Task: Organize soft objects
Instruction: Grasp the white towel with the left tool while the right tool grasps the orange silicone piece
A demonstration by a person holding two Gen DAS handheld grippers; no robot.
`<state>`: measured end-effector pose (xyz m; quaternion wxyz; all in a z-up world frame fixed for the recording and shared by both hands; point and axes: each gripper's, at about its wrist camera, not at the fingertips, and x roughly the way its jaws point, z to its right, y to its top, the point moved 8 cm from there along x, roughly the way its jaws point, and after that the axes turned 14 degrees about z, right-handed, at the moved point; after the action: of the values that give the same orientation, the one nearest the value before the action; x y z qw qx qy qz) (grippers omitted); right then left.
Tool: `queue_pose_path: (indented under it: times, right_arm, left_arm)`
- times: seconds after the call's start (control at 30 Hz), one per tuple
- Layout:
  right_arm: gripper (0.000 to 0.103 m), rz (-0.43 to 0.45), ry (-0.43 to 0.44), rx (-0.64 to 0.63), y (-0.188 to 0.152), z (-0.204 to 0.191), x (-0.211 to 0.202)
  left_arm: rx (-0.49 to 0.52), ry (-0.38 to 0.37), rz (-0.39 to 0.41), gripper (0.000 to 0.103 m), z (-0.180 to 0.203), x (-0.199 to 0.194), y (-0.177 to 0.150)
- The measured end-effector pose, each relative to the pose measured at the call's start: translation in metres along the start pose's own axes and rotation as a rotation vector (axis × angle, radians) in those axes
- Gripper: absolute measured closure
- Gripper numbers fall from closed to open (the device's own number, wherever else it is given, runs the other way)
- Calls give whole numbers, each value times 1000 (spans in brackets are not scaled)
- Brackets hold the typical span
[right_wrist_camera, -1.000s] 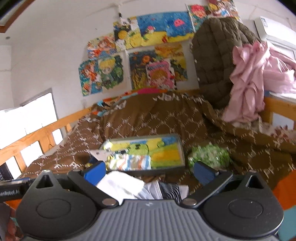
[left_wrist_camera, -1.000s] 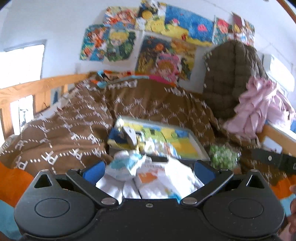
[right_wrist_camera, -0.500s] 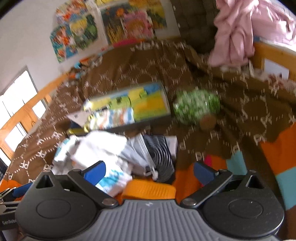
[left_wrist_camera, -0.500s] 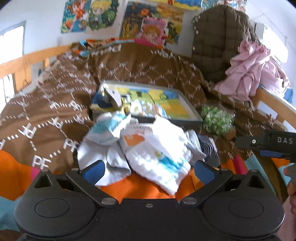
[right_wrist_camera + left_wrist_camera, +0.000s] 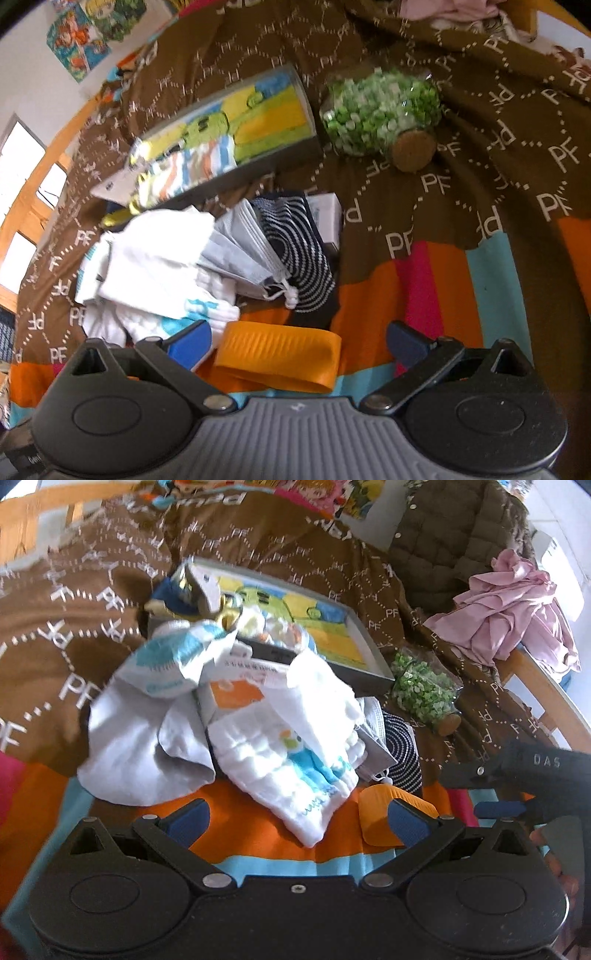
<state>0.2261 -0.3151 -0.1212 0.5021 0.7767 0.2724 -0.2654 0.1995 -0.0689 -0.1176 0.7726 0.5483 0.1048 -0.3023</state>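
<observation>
Right wrist: both hand-held grippers gape empty; orange band fronts cloth pile.

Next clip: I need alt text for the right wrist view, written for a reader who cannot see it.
The open right gripper hovers over an orange band on a striped bedspread, empty. Just beyond lie white cloths, a face mask and a navy striped sock; farther back, a colourful tray and a cork-stoppered jar.

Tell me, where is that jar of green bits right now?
The jar of green bits lies on its side on the brown quilt, in the right wrist view just right of the grey tray, its cork facing the camera.
</observation>
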Motion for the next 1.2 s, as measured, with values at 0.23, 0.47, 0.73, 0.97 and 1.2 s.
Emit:
queue_pose_path:
  times: [0.23,0.47,0.73,0.97,1.2]
  right_arm:
    - [0,-85,37,36,-10,-3,19]
    - [0,-109,62,90,-14,-3,25]
    - [1,-99,127,130,-14,-11,24]
    - [2,-88,144,120,-15,-18,27]
    - [5,-110,103,46,-24,-26,40]
  left_arm:
    - [-102,15,-6,1,-9,17,-1]
    - [-312,-13,-19,5,-23,38,-1]
    - [-460,-40,-4,20,-29,48,1]
    - [-460,-40,2,28,-30,56,1]
    - [-426,-41,-11,44,-26,59,-2]
